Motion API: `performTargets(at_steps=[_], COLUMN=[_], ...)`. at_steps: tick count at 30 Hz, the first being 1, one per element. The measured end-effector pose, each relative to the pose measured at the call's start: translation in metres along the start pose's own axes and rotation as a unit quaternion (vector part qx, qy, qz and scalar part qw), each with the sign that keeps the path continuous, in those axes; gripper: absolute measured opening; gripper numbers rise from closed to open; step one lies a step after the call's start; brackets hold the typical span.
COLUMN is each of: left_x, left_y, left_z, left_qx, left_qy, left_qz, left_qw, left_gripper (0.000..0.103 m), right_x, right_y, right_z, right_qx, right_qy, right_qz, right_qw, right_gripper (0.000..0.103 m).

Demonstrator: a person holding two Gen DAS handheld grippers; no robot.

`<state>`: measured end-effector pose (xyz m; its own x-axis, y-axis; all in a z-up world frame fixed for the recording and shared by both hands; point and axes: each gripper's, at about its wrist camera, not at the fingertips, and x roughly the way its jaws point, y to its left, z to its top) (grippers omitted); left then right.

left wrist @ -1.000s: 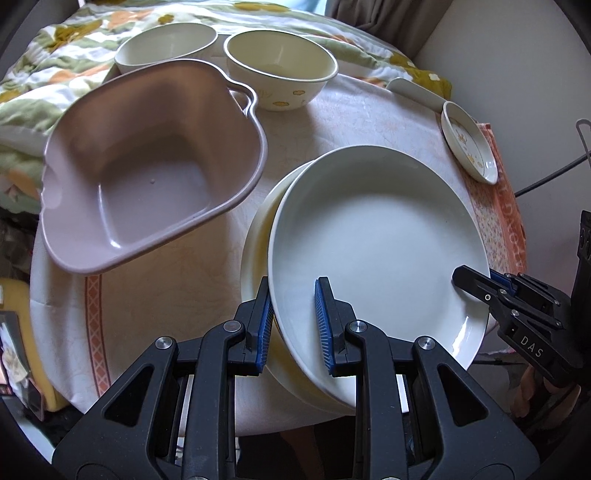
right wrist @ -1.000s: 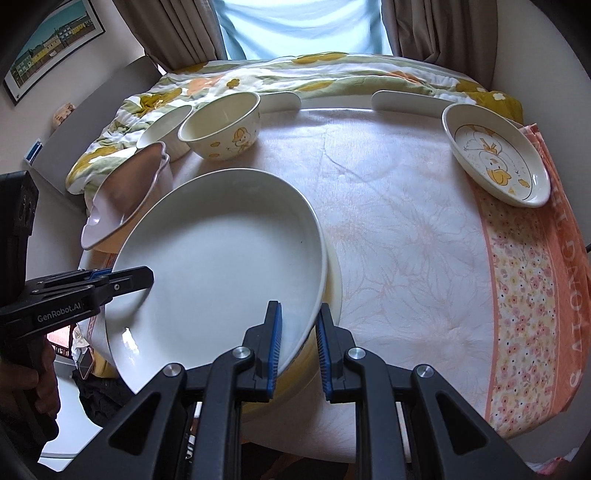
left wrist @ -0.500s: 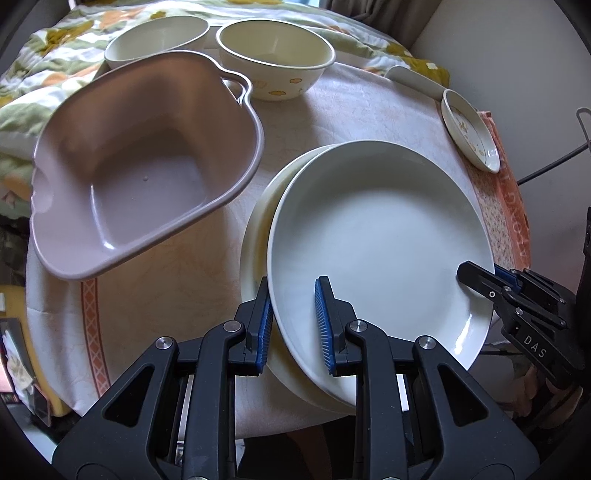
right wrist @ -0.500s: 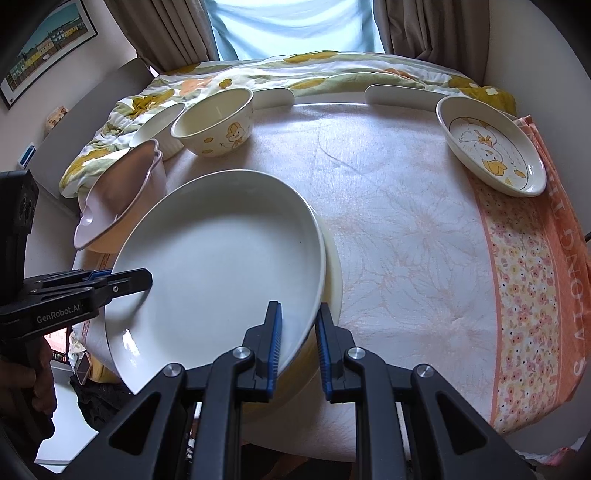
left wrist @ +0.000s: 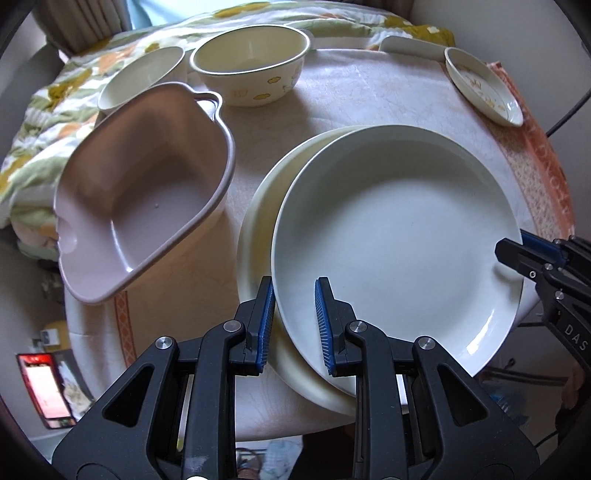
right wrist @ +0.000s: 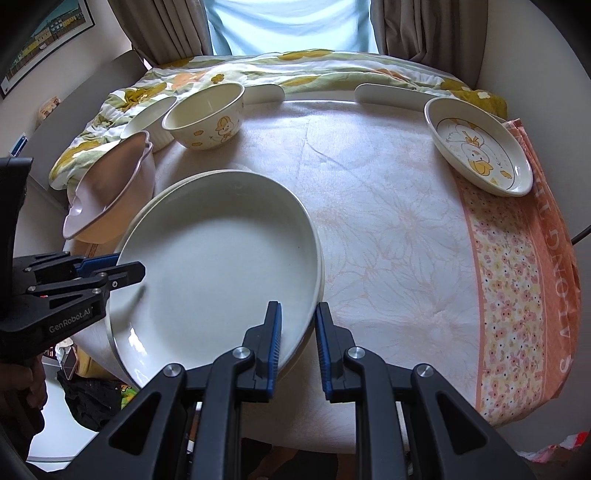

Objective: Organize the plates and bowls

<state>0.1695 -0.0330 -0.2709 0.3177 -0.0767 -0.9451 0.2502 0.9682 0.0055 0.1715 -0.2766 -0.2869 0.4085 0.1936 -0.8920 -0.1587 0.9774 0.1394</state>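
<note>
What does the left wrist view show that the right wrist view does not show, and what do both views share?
Only the left wrist view shows the inside floor of the pink square basin and a glowing red screen low beside the table.

Only the right wrist view shows the duck drawing inside the oval dish, a framed picture on the wall, and the window between curtains.

Both show the white plate held at its rim by the left gripper and the right gripper, a cream plate under it, and the duck bowl.

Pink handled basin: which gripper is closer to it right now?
Left. The left gripper grips the white plate's rim on the side beside the pink basin; the right gripper grips the opposite rim.
</note>
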Motion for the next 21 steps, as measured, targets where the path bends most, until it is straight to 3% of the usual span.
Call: performTargets(at_steps=[3,7,17,21], left_x=[-0.003,-0.008,-0.01,-0.044], left_y=[-0.006,-0.018,-0.01,-0.006], left_z=[-0.001,0.002,0.008,0.011], left_qx=[0.016,0.049,0.031,0.023], left_qy=[-0.001,-0.018,-0.014,-0.055], left_qz=[0.026,0.092,0.068,0.052], left_qw=[0.9995,0.9944,0.9971,0.9969], left_gripper=[0.02,0.02,0.02,0.02], right_x=[0.001,0.001,0.002,-0.009], right_y=[0.001,0.002,0.0,-0.004], right_z=[0.001,0.001,0.002,0.005], right_qx=[-0.001,-0.002,-0.001,0.014], right_qy=[0.0,0.001,0.004,-0.001], right_qz=[-0.002,-0.004,-0.002,0.002], right_qw=[1.0,1.0,1.0,1.0], right_gripper=[0.017,0.017,0.017,0.017])
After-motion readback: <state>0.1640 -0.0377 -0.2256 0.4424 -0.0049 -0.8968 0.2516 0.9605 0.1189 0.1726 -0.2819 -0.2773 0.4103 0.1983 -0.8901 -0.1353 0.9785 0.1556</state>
